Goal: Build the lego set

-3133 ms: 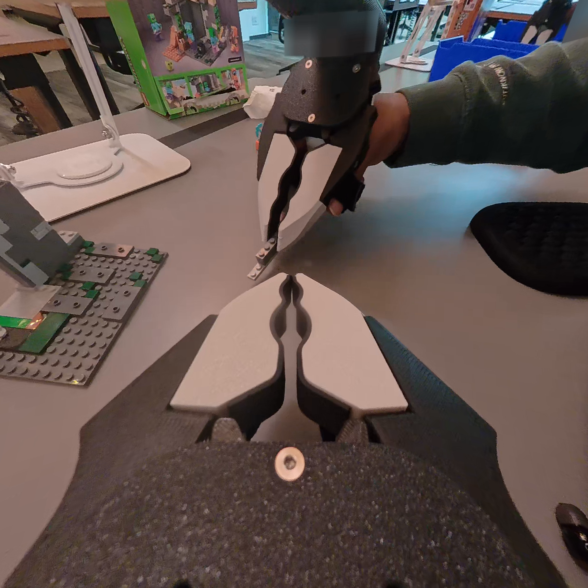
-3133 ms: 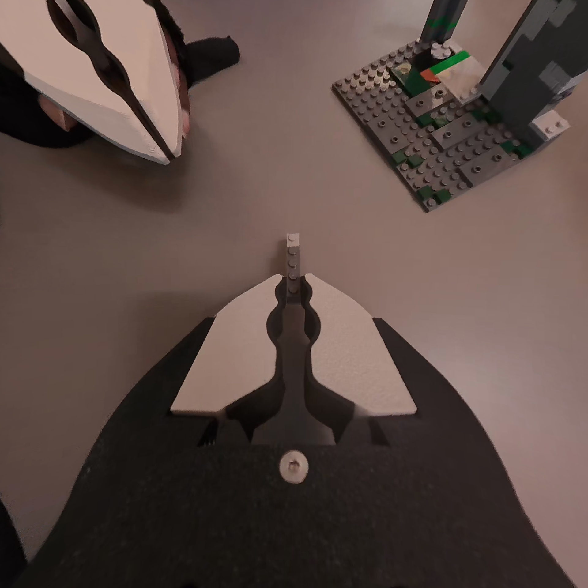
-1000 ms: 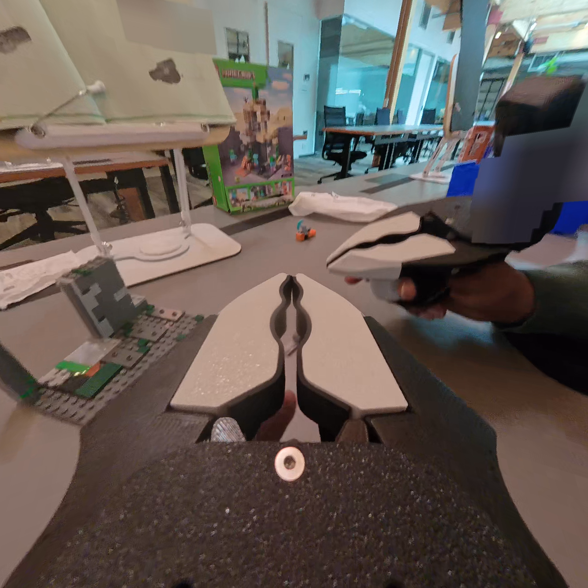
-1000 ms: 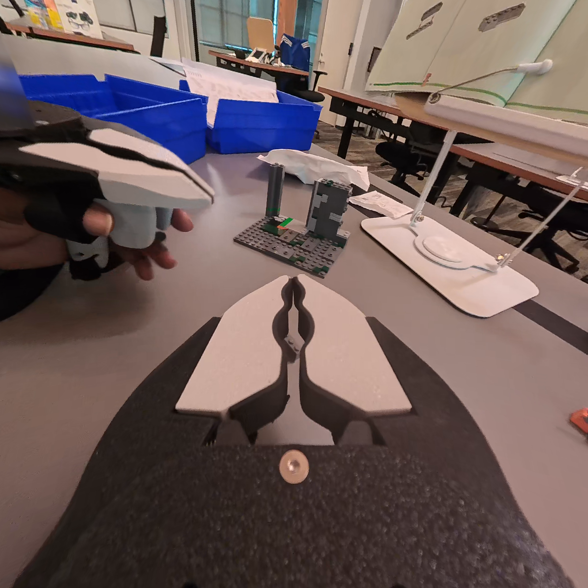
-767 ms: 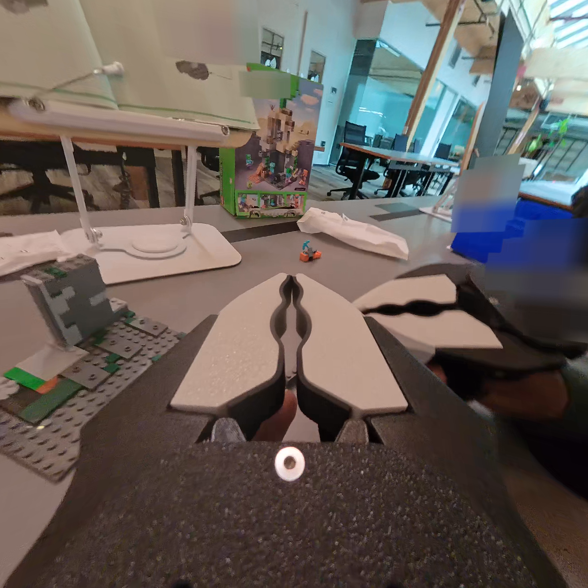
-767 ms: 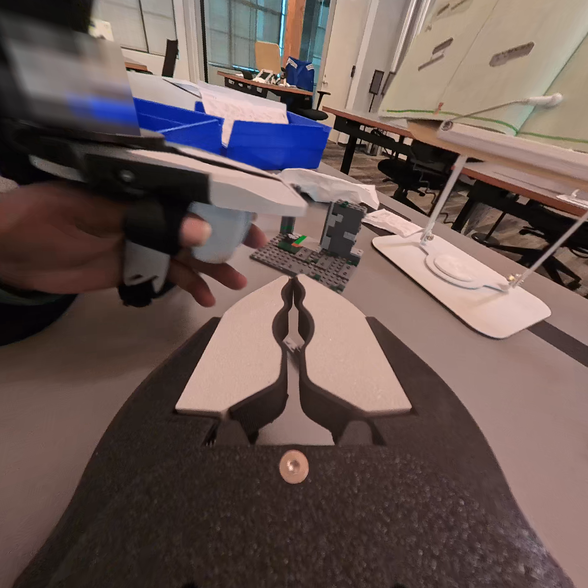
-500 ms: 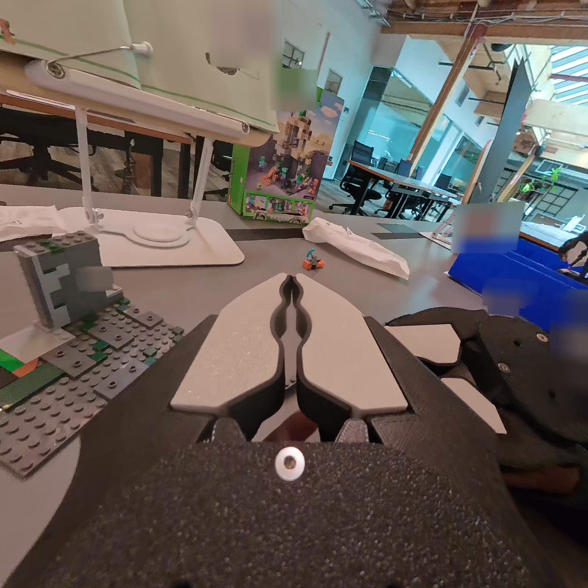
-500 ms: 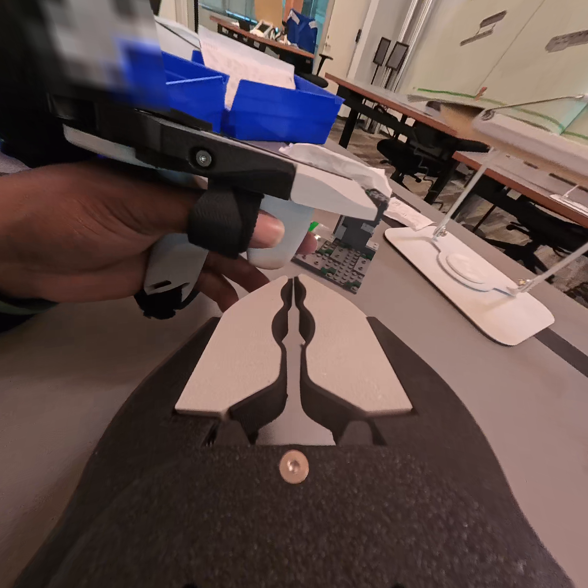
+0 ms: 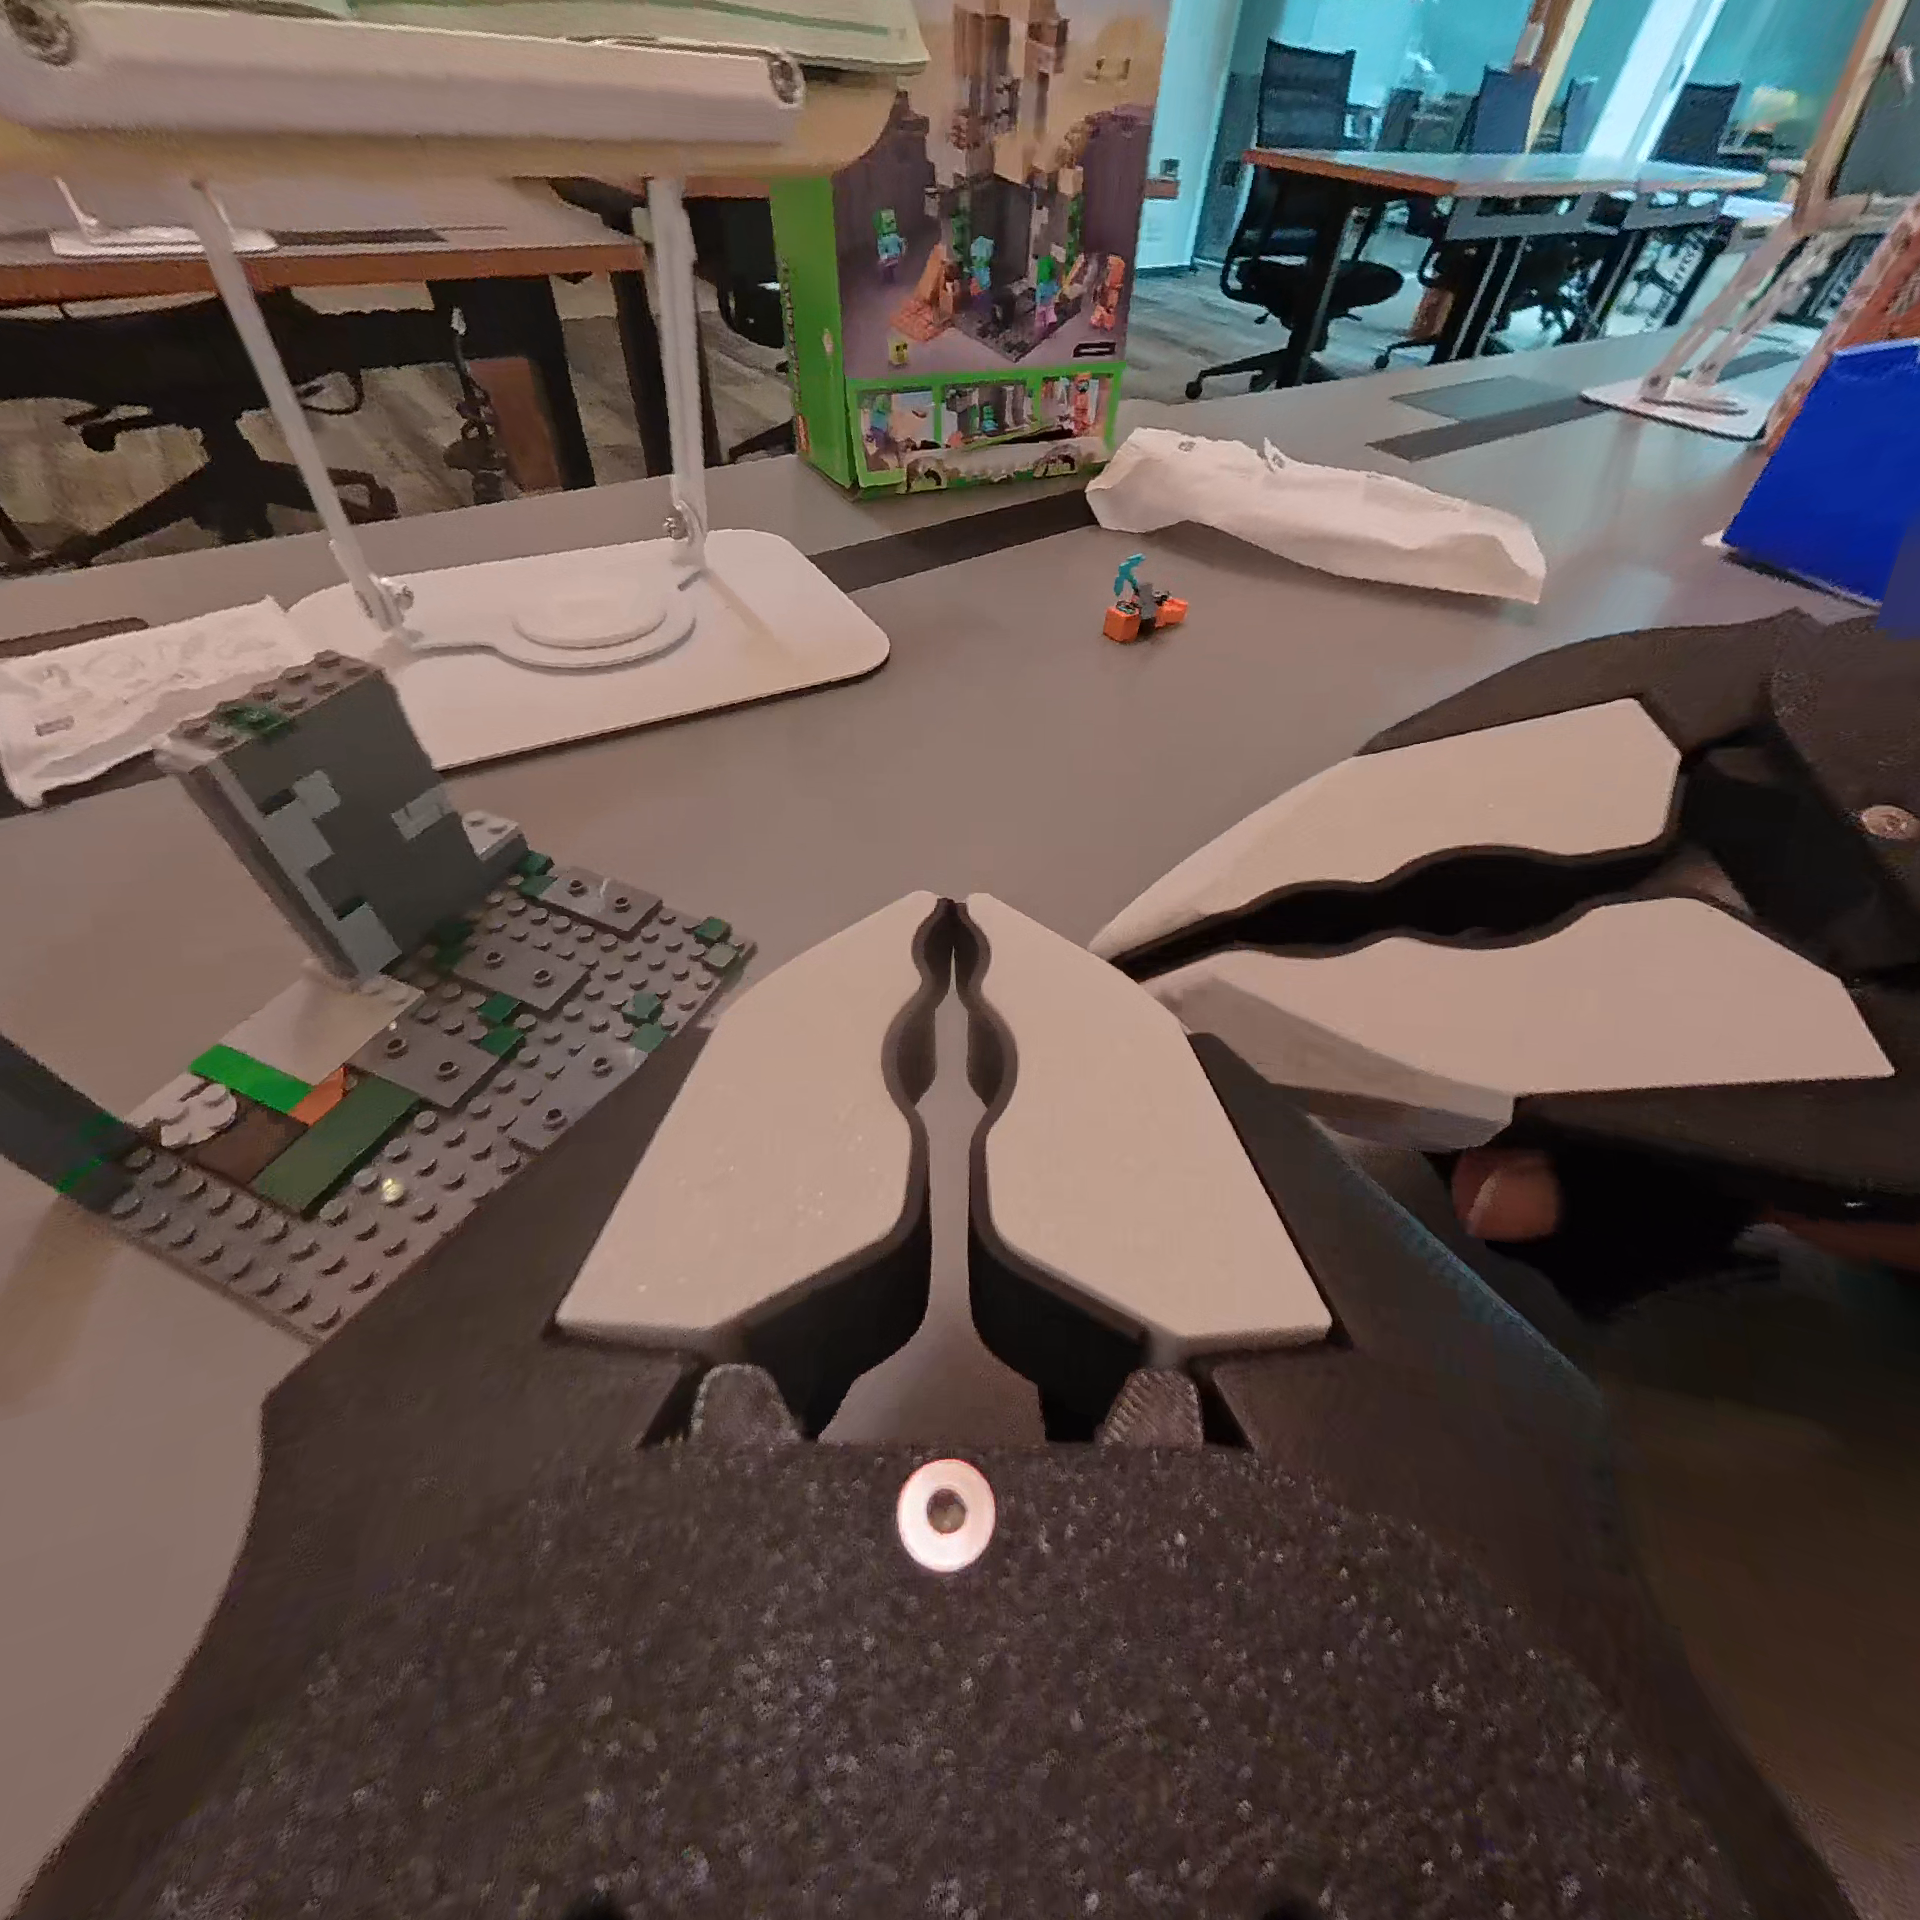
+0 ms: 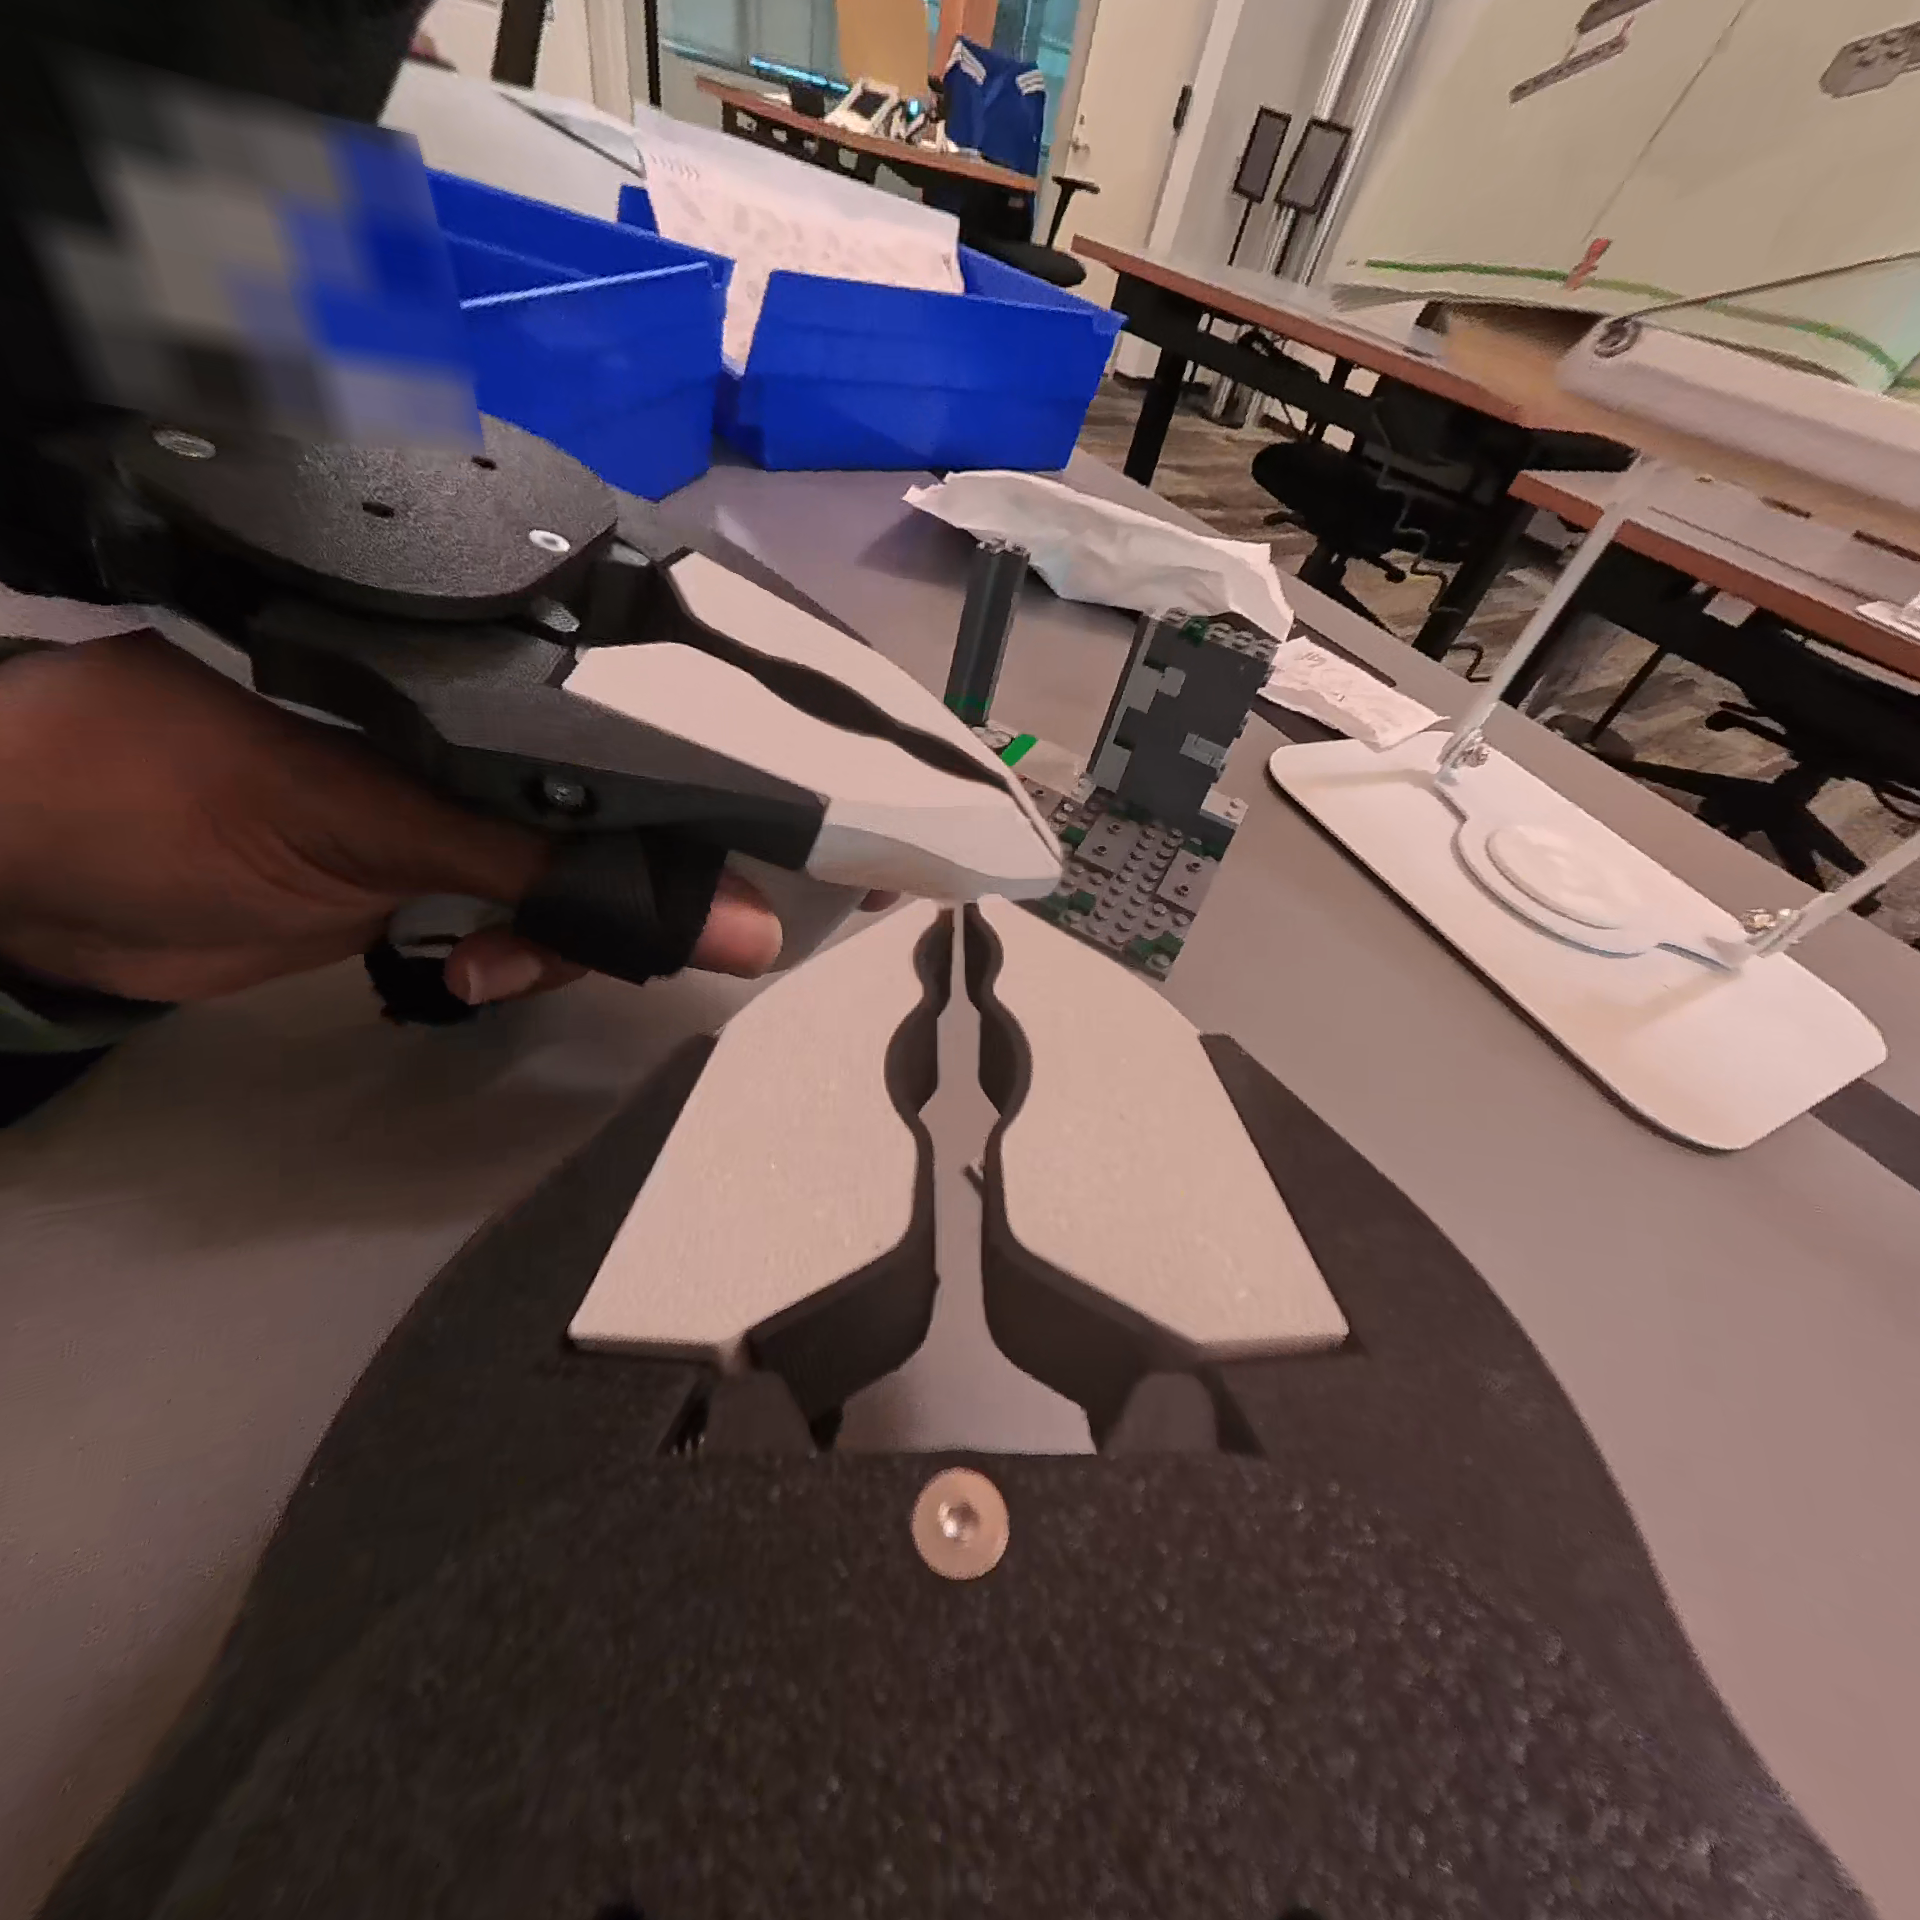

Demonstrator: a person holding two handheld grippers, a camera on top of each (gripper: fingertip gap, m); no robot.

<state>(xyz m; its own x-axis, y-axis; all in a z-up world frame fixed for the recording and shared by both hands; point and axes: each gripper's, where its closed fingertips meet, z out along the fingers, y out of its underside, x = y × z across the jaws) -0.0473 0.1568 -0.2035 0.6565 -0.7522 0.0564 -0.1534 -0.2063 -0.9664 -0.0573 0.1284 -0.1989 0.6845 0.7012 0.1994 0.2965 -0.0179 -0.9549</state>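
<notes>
My left tongs and right tongs were both closed on nothing I could see, tips almost meeting above the grey table, while the lego build, only a baseplate with one grey wall and a pillar, stood unfinished toward its left side.

We saw a grey bench crossed by a dark strip. Beyond it stood wood-topped desks on black legs and black office chairs, over patterned carpet. Glass partitions glowed teal at the far end, and cream walls closed the other side.
</notes>
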